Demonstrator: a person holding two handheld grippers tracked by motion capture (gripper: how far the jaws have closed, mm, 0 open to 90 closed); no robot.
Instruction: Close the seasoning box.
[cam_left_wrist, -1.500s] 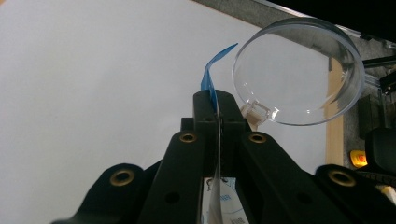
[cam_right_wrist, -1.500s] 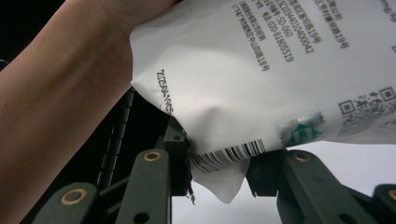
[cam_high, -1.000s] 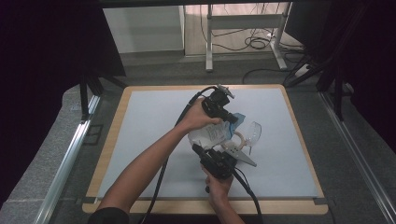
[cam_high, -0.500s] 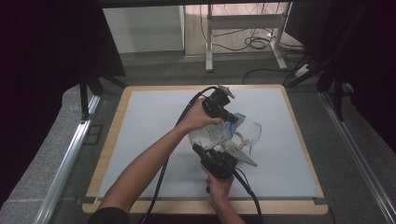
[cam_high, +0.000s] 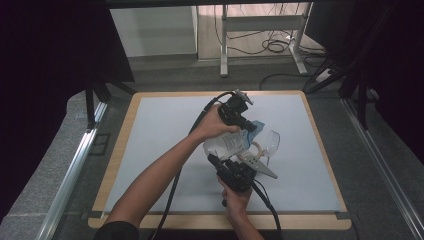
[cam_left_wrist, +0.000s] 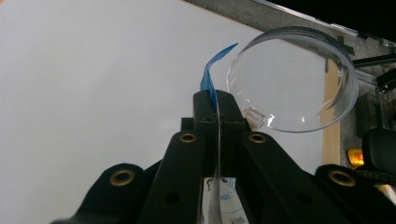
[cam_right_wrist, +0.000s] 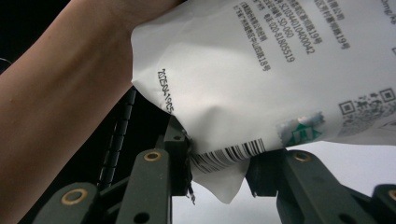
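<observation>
Nothing has shifted: left gripper (cam_left_wrist: 217, 105) pinches the pouch (cam_high: 227, 145) top, right gripper (cam_right_wrist: 217, 161) clamps its bottom, stretching it for opening.

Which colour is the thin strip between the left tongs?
Blue strip, best in the left gripper view.

- i see a white pouch (cam_right_wrist: 261, 79) printed with black text, a black barcode, a qr code and a green mark.
- its top strip (cam_left_wrist: 211, 77) is blue.
- the goggles (cam_high: 265, 145) are clear, with a beige strap.
- both my grippers, left (cam_left_wrist: 217, 105) and right (cam_right_wrist: 217, 170), are black with brass rivets.
- the tabletop (cam_high: 165, 130) is pale grey-white, edged in light wood.
</observation>
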